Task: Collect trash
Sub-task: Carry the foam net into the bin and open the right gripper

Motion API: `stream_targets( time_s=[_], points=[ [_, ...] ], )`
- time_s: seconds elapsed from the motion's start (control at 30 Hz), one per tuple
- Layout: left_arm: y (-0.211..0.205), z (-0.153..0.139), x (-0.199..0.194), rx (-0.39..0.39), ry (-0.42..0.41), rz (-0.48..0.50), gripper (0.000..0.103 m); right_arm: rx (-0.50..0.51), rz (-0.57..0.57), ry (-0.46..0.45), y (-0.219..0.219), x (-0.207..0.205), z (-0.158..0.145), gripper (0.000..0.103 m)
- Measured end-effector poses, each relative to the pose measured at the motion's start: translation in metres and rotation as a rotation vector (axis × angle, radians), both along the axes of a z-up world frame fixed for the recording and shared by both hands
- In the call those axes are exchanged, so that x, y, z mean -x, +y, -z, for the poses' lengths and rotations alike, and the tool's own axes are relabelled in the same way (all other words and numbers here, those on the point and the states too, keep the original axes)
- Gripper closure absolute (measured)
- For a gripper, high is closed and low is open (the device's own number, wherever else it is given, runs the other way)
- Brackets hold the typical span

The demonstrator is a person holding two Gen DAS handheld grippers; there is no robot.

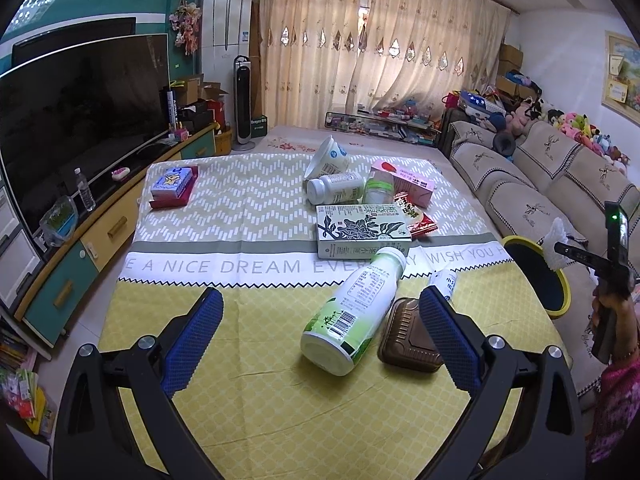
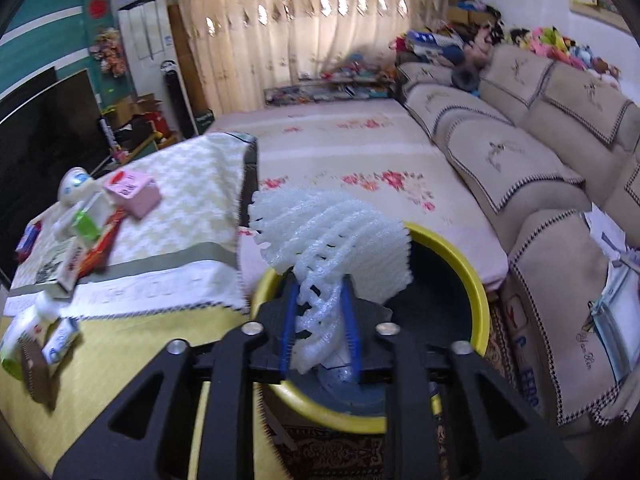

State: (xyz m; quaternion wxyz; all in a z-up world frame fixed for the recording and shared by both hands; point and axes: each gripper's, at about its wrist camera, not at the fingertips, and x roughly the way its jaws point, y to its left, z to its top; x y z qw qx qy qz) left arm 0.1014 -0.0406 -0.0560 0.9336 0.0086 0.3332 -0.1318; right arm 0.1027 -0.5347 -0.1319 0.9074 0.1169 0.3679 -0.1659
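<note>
My right gripper is shut on a white foam fruit net and holds it over the yellow-rimmed trash bin; the net and bin also show at the right of the left wrist view. My left gripper is open and empty above the table. In front of it lie a white and green bottle, a brown plastic tray and a small white bottle. Farther back lie a green tea carton, a red snack wrapper, a pink carton, a white jar and a paper cup.
A red and blue box lies at the table's far left. A TV on a cabinet stands to the left. A sofa stands to the right behind the bin. The tablecloth covers the table.
</note>
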Motion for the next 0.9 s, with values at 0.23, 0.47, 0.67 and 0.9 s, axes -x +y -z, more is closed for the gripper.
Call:
stream_targets(
  time_s=[0.23, 0.47, 0.67, 0.9],
  points=[
    [-0.004, 0.005, -0.003, -0.014, 0.009, 0.014, 0.005, -0.013, 0.061, 0.014, -0.017, -0.001, 0.012, 0.054],
    [-0.015, 0.014, -0.006, -0.017, 0.034, 0.057, 0.005, -0.022, 0.036, -0.004, -0.002, 0.009, 0.008, 0.052],
    [-0.044, 0.025, 0.0, -0.022, 0.064, 0.18, 0.005, -0.039, 0.0, -0.012, 0.015, 0.009, 0.007, 0.051],
    [-0.09, 0.045, -0.001, -0.074, 0.107, 0.323, 0.005, -0.053, -0.029, -0.028, 0.025, 0.013, 0.004, 0.051]
  ],
)
